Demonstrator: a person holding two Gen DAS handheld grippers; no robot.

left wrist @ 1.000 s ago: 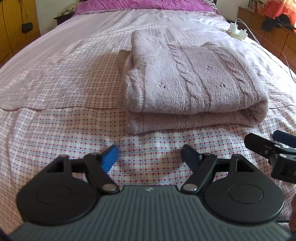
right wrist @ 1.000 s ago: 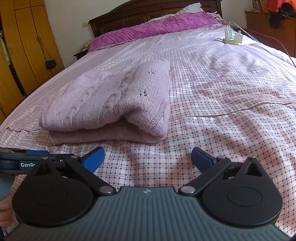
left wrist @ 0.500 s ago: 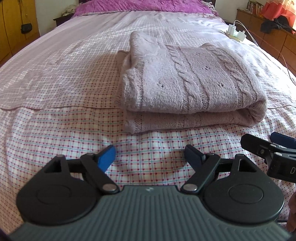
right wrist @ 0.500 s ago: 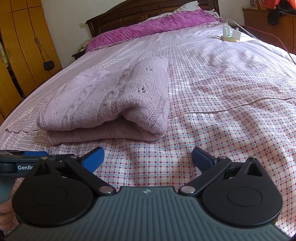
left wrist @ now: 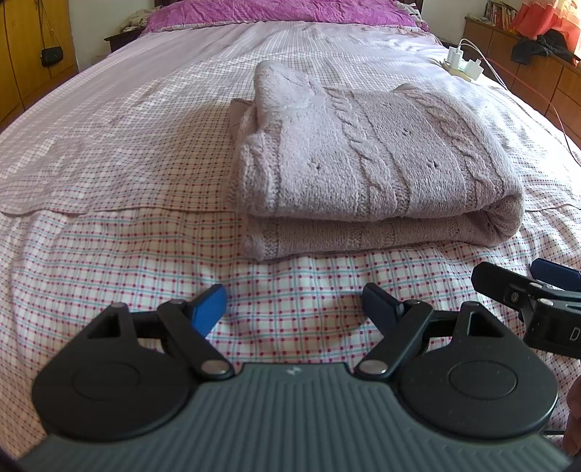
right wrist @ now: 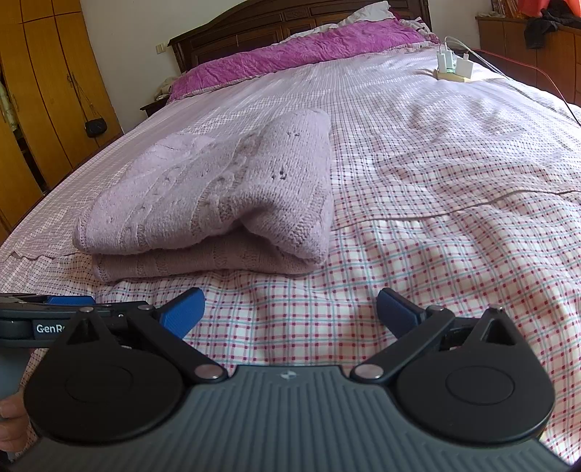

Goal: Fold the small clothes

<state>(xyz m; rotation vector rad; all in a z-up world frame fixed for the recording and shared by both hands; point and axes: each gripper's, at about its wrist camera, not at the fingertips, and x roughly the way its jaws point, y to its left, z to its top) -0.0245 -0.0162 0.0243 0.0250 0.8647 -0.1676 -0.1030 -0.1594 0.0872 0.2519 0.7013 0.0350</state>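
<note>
- Your left gripper [left wrist: 294, 303] hangs over the checked bed sheet [left wrist: 109, 247], a little in front of the folded sweater [left wrist: 363, 163].
- Its two blue fingers [left wrist: 208, 306] stand wide apart, and nothing is between them.
- Your right gripper [right wrist: 290, 312] hangs over the sheet too, just beside the left one.
- Its jaws are spread wide as well, with only sheet under the gap.
- The pale purple knitted sweater lies folded on the bed, one layer on top of another.
- Neither gripper touches the sweater.
- From the left camera, the sweater sits ahead and a bit to the right.
- From the right camera, the sweater sits ahead and to the left.
- A purple pillow [right wrist: 290, 58] lies at the far end of the bed, by the dark headboard [right wrist: 276, 27].
- White chargers [right wrist: 452, 63] sit on the sheet far away on the right, well apart from the sweater.
- A yellow wooden wardrobe [right wrist: 47, 90] stands on the left side of the room.
</note>
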